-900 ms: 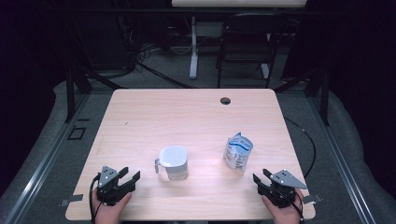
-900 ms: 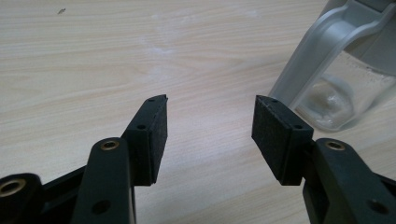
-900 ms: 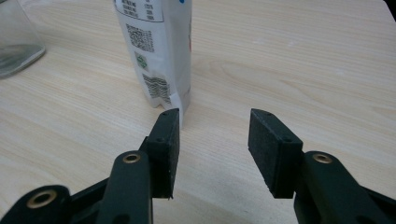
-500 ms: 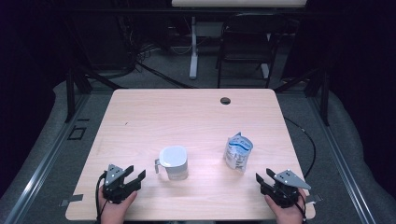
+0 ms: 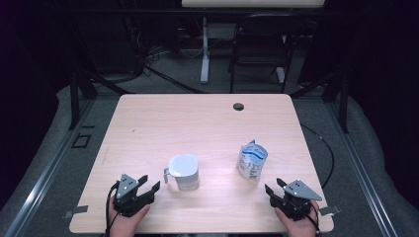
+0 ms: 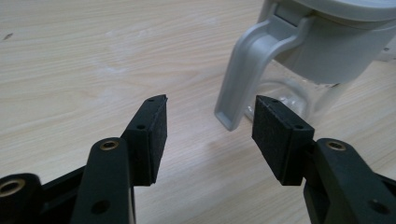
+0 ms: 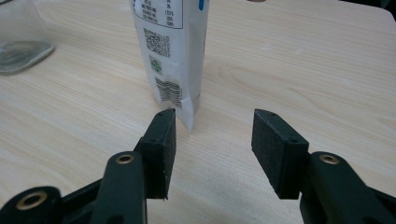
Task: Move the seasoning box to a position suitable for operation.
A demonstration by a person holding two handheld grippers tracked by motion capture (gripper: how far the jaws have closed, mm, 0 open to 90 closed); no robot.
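A clear jug with a grey lid and handle [image 5: 184,172] stands near the table's front middle. Its handle [image 6: 247,70] points toward my left gripper [image 5: 148,185], which is open just short of it, nothing between the jaws. A white and blue standing pouch [image 5: 252,161] is upright to the right of the jug. My right gripper [image 5: 274,187] is open a little in front of the pouch [image 7: 170,51], and its jaws are apart from the pouch. The jug's glass base [image 7: 21,44] shows at the left of the right gripper view.
The light wooden table [image 5: 197,123] has a round cable hole [image 5: 238,106] near its far edge. A chair [image 5: 259,47] and a desk leg [image 5: 204,49] stand behind the table. A cable [image 5: 326,148] loops off the right side.
Both grippers have shifted slightly. The left one has edged toward the jug's handle; the right one has drawn back a little toward the table's front edge. The jug and pouch have not moved.
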